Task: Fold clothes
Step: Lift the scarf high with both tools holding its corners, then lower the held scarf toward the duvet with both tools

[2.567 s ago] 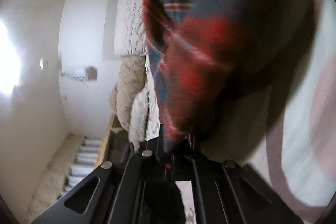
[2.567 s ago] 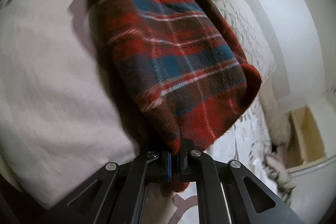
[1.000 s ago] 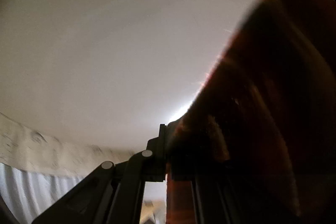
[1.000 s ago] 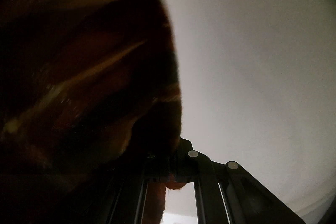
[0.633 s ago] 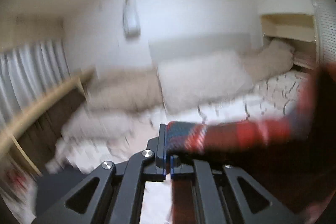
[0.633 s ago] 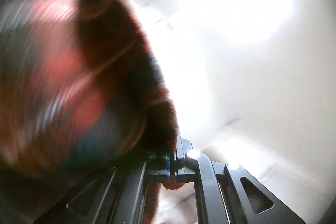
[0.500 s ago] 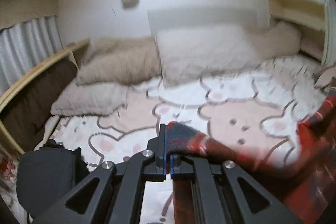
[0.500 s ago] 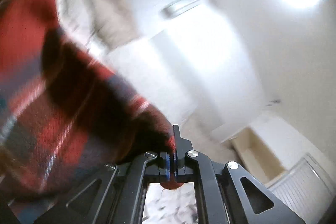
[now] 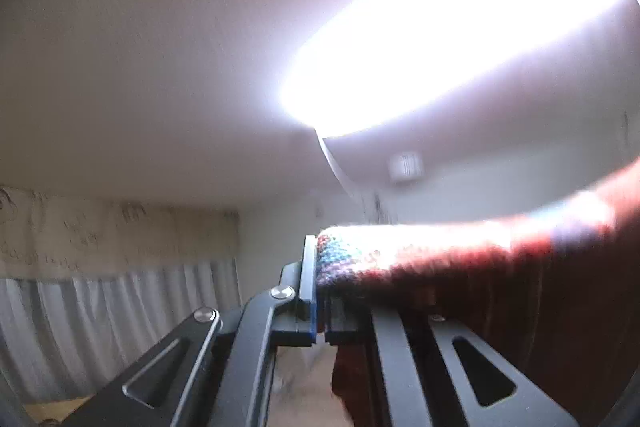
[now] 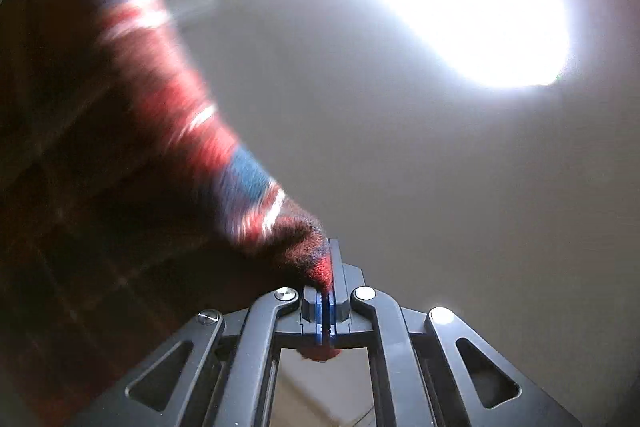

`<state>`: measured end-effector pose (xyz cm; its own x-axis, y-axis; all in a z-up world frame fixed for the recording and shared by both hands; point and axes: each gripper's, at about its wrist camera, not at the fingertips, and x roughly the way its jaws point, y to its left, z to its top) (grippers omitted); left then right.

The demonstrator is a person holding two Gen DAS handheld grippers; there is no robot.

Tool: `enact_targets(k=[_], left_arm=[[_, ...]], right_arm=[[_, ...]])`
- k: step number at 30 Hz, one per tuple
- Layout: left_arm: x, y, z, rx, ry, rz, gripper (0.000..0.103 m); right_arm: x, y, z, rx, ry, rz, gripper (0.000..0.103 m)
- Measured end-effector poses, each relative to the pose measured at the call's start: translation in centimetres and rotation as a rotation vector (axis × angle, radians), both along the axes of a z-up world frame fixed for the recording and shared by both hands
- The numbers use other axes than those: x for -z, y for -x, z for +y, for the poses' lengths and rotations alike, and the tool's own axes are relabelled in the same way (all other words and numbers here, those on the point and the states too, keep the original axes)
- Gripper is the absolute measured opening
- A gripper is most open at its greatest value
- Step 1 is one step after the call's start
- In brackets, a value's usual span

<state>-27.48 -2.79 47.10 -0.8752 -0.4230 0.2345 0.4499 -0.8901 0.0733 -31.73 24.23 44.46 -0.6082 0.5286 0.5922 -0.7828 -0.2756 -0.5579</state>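
Plaid garment (image 9: 460,259) blurred, pinched in both claws, rest cut off

Garment (image 9: 460,259) apparently spans between both tools, overhead.

A fuzzy, woolly plaid cloth (image 9: 460,259) in red, blue and white was seen at the lower right. The left gripper (image 9: 320,291) was made of matt black plastic with shiny metal rivets. Thin, pleated white curtains (image 9: 100,327) were hung at the lower left.
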Motion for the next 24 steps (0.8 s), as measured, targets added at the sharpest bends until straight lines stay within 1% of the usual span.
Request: enact_targets(k=[1, 2, 3, 4, 5, 7, 8, 9, 11, 13, 15, 17, 19, 20, 22, 24], left_arm=[[-1.9, -1.9, -0.1, 0.012, -0.009, 0.037, 0.002], [-1.6, -4.1, -0.3, 0.020, 0.001, 0.063, 0.002], [-1.3, -6.3, -0.6, 0.028, 0.011, 0.089, 0.002], [-1.1, -8.5, -0.8, 0.036, 0.022, 0.114, 0.002], [-0.7, -10.7, -1.1, 0.046, 0.033, 0.137, 0.002], [2.2, -14.1, -1.5, 0.071, 0.062, 0.125, 0.002], [4.0, -15.8, -1.8, 0.080, 0.075, 0.110, 0.002], [6.3, -17.6, -1.9, 0.094, 0.089, 0.082, 0.002], [11.8, -20.9, -1.9, 0.115, 0.113, 0.020, 0.002], [18.4, -23.8, -1.5, 0.132, 0.141, -0.084, 0.003], [25.2, -26.3, -1.2, 0.156, 0.155, -0.205, 0.003], [31.6, -29.1, -0.9, 0.178, 0.151, -0.298, 0.003], [37.5, -31.8, -0.7, 0.197, 0.150, -0.380, 0.003], [40.2, -33.0, -0.5, 0.203, 0.151, -0.419, 0.003], [44.9, -35.2, 0.9, 0.211, 0.164, -0.513, 0.003], [48.4, -36.7, 2.8, 0.233, 0.214, -0.607, 0.003]], right_arm=[[-2.7, -2.2, -0.1, -0.022, 0.024, 0.061, 0.002], [-4.7, -4.2, -0.1, -0.043, 0.035, 0.108, 0.002], [-5.4, -5.9, -0.3, -0.061, 0.027, 0.137, 0.002], [-5.7, -7.9, -0.4, -0.077, 0.011, 0.158, 0.002], [-5.0, -9.9, -0.4, -0.091, -0.013, 0.163, 0.002], [-2.3, -12.9, -0.2, -0.127, -0.042, 0.128, 0.002], [-0.4, -14.4, -0.2, -0.142, -0.057, 0.106, 0.002], [1.9, -15.7, -0.1, -0.155, -0.075, 0.082, 0.002], [7.6, -18.7, 0.2, -0.202, -0.073, 0.014, 0.002], [13.6, -21.8, 0.5, -0.252, -0.053, -0.068, 0.002], [20.2, -25.1, 0.7, -0.299, 0.000, -0.176, 0.002], [26.3, -28.4, 0.7, -0.345, 0.062, -0.276, 0.002], [31.8, -31.4, 0.4, -0.374, 0.116, -0.366, 0.002], [34.7, -33.0, 0.0, -0.381, 0.138, -0.422, 0.002], [39.0, -35.2, -0.4, -0.387, 0.179, -0.520, 0.002], [42.9, -37.6, -0.8, -0.382, 0.236, -0.620, 0.002]])
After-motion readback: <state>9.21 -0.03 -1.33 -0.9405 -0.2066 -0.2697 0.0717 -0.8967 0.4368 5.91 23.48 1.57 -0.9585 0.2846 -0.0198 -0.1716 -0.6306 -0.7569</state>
